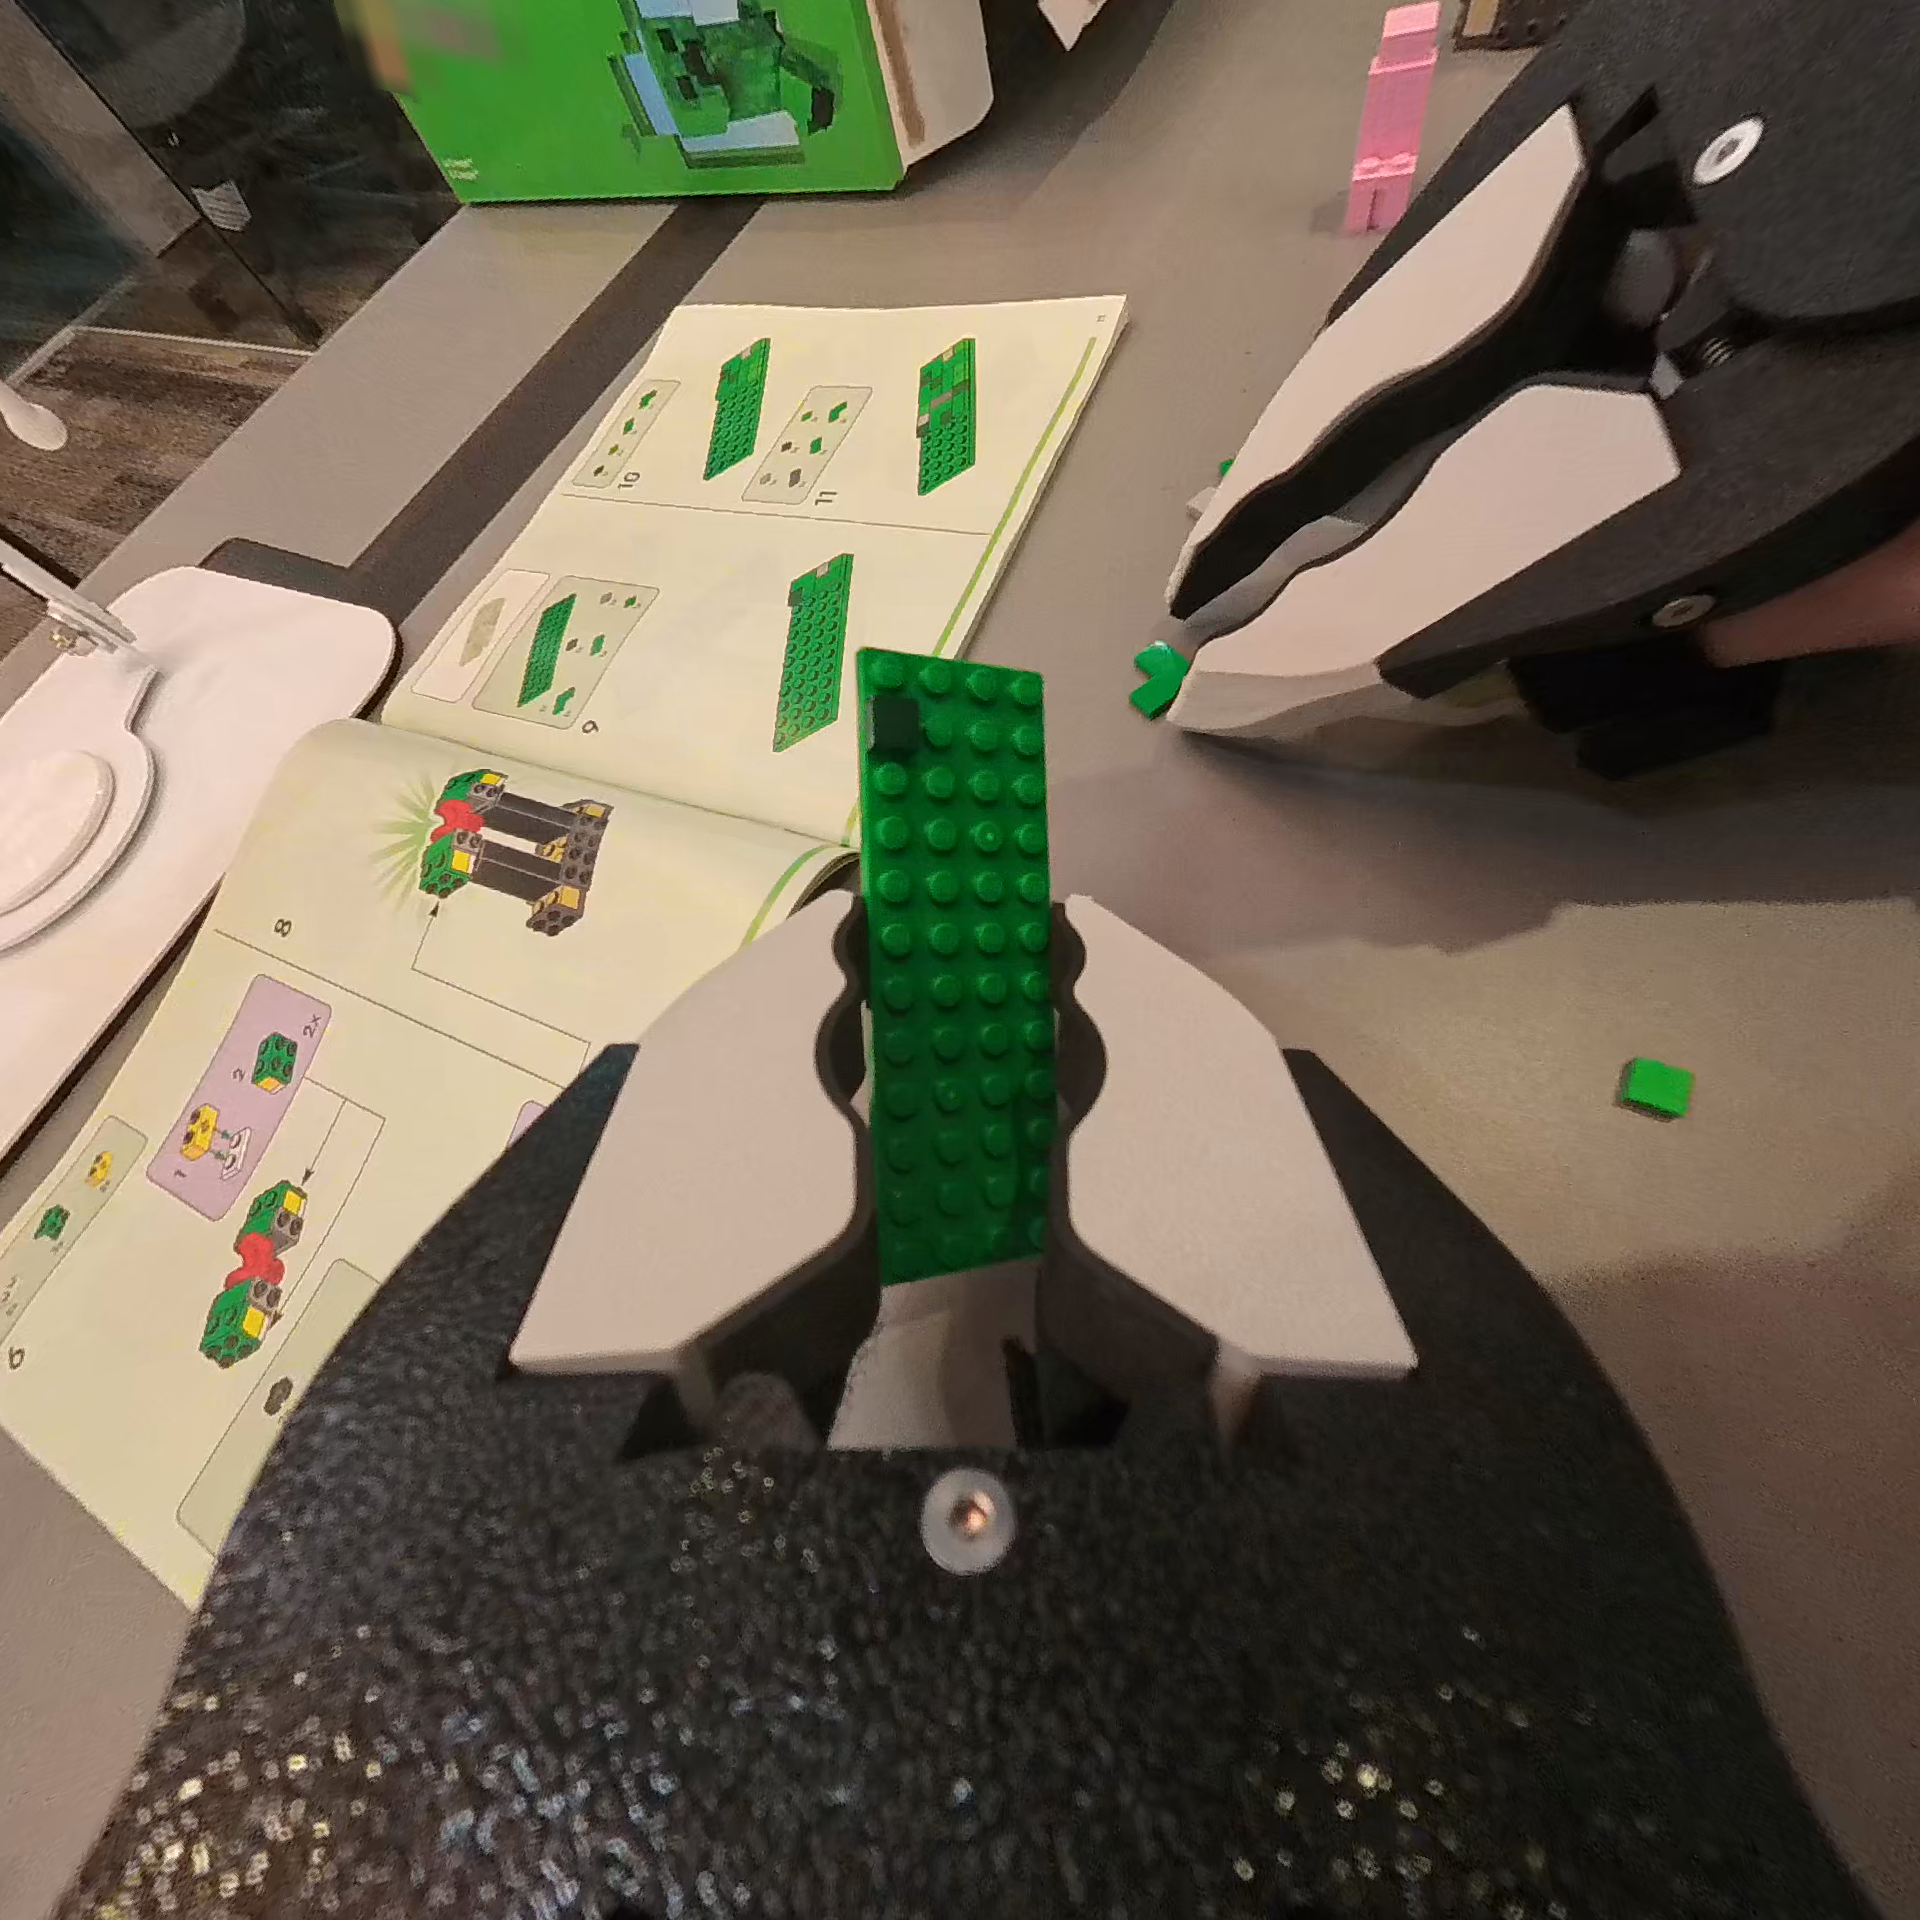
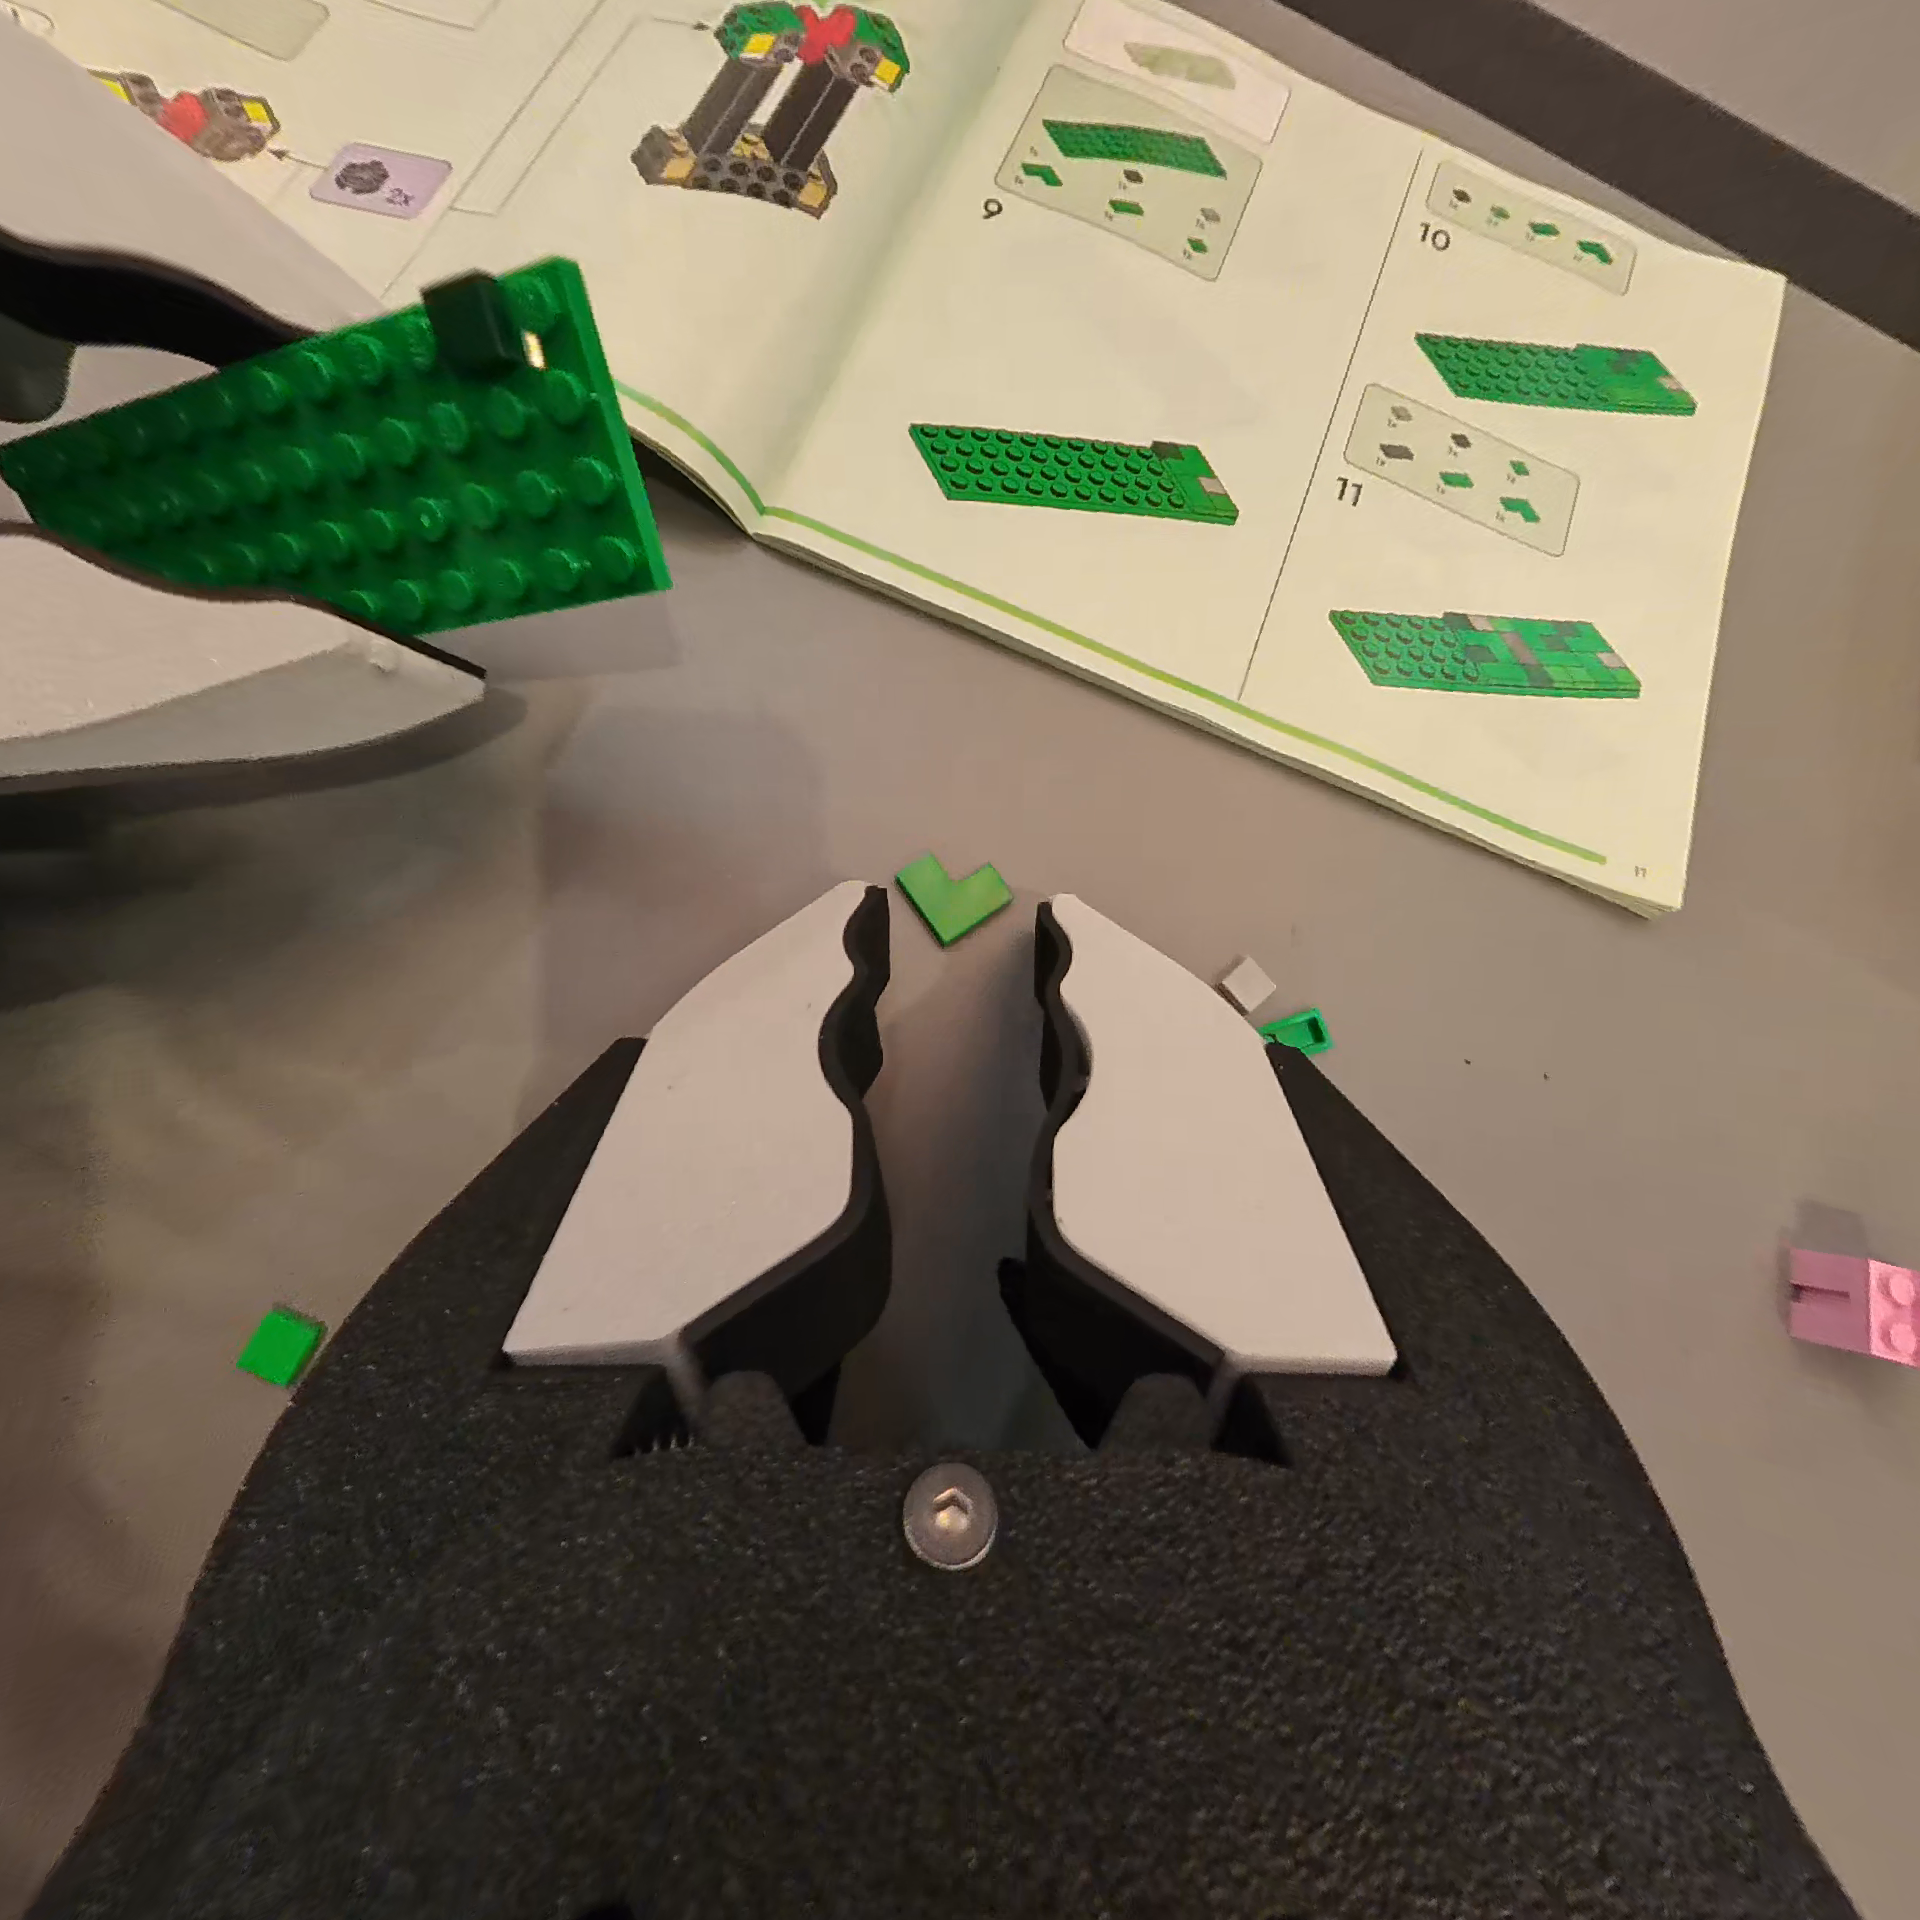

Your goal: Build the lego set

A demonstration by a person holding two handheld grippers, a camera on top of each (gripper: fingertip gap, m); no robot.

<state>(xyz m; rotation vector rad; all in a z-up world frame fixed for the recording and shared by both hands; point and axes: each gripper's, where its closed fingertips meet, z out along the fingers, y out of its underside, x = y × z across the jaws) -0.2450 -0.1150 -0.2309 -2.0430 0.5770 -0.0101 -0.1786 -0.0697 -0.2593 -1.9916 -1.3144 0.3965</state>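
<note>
My left gripper [image 1: 958, 914] is shut on a long green studded plate [image 1: 961, 935] and holds it above the grey table. A small dark tile [image 1: 896, 724] sits on the plate's far left corner. In the right wrist view the plate [image 2: 364, 478] and its dark tile [image 2: 473, 322] are at the upper left, between the left gripper's fingers [image 2: 208, 665]. My right gripper [image 2: 966, 914] is open and low over the table. A green L-shaped tile [image 2: 951, 899] lies flat just ahead of its tips, and also shows in the left wrist view [image 1: 1158, 677].
The open instruction booklet [image 1: 727, 520] lies on the table beyond the plate. A green square tile [image 2: 278, 1348], a small grey tile [image 2: 1247, 982] and a small green piece [image 2: 1299, 1032] lie loose. A pink brick build [image 2: 1860, 1309], a green box [image 1: 665, 94] and a white tray [image 1: 208, 665] stand around. The right tips stand about 4 cm off the small grey tile [image 2: 1247, 982].
</note>
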